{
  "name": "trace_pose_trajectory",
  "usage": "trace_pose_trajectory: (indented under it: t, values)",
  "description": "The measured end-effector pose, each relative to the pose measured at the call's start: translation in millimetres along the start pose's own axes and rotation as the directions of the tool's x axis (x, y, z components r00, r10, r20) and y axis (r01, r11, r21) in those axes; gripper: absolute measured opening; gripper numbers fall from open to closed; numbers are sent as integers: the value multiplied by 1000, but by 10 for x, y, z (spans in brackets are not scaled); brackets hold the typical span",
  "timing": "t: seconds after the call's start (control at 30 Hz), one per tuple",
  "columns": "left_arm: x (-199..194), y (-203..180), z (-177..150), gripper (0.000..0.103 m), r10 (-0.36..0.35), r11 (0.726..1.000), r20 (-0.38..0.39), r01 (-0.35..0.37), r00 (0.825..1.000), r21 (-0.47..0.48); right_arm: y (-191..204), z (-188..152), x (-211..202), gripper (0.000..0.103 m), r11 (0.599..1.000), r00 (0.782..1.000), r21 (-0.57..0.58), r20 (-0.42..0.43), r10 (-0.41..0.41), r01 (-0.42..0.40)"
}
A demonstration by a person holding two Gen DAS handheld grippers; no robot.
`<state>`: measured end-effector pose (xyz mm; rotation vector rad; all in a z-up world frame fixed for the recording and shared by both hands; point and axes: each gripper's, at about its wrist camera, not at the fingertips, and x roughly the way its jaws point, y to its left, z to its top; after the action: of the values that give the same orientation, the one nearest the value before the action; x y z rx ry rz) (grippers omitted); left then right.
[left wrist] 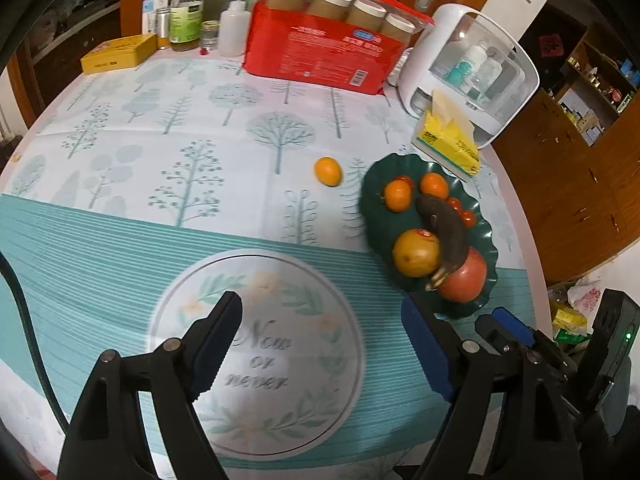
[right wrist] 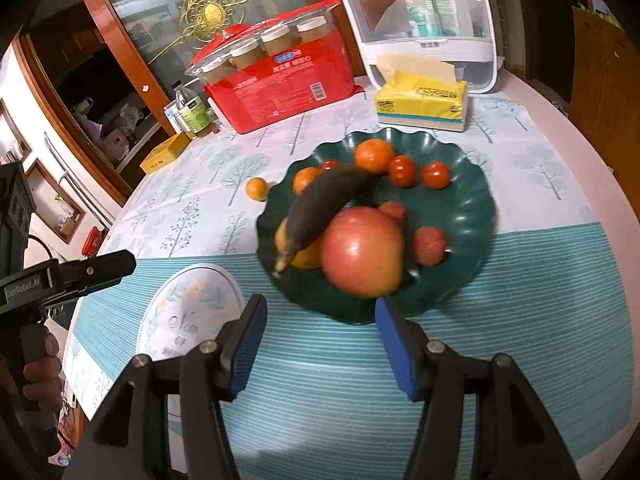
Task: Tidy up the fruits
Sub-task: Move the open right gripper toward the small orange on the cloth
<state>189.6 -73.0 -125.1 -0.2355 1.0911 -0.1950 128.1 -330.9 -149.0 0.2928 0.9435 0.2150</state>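
Note:
A dark green scalloped plate (left wrist: 374, 200) (right wrist: 464, 208) holds a big red apple (right wrist: 362, 252), a blackened banana (right wrist: 324, 204), a yellow-orange citrus (left wrist: 415, 253), small oranges, cherry tomatoes and two reddish round fruits. One small orange (left wrist: 328, 171) (right wrist: 257, 189) lies alone on the cloth just left of the plate. My left gripper (left wrist: 322, 306) stands open and empty over the round "Now or never" print, left of the plate. My right gripper (right wrist: 320, 308) is open and empty just short of the plate's near rim, in front of the apple.
At the back stand a red package (left wrist: 320, 56) topped with jars, a white lidded box (left wrist: 468, 76), a yellow tissue pack (left wrist: 446, 136), a yellow tin (left wrist: 118, 54) and bottles. The round table's edge curves close on the right. A hand (right wrist: 40, 368) holds the left gripper's handle.

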Motion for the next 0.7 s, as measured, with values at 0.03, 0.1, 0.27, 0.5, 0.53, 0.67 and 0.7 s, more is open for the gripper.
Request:
trace_pose_trajectory:
  t: [0.03,0.1,0.27,0.5,0.53,0.67,0.7]
  values:
    - [-17,40,-3,82,2,1000,0,-2,1000,0,47,-5,12,57,1000,1000,1,2,0,0]
    - [-70,161,-8,82,12,1000,-4,-12,1000,3,141,-13,37,57,1000,1000,5,4,-1,1]
    - [-167,412,16,83,66,998,-11,-66,998,8,419,-7,139,57,1000,1000,10,6,-2,2]
    - [-317,827,95,84,99,995,-11,-99,995,13,844,55,399,57,1000,1000,-5,-1,-9,9]
    - [-332,872,109,84,100,995,-10,-100,995,15,902,71,443,57,1000,1000,-7,-1,-10,10]
    - [-352,1056,189,84,102,994,-15,-102,995,30,1114,167,635,57,1000,1000,-13,2,-24,24]
    - [-348,1103,218,84,103,994,-18,-103,994,38,1172,204,694,57,999,1000,-15,6,-28,28]
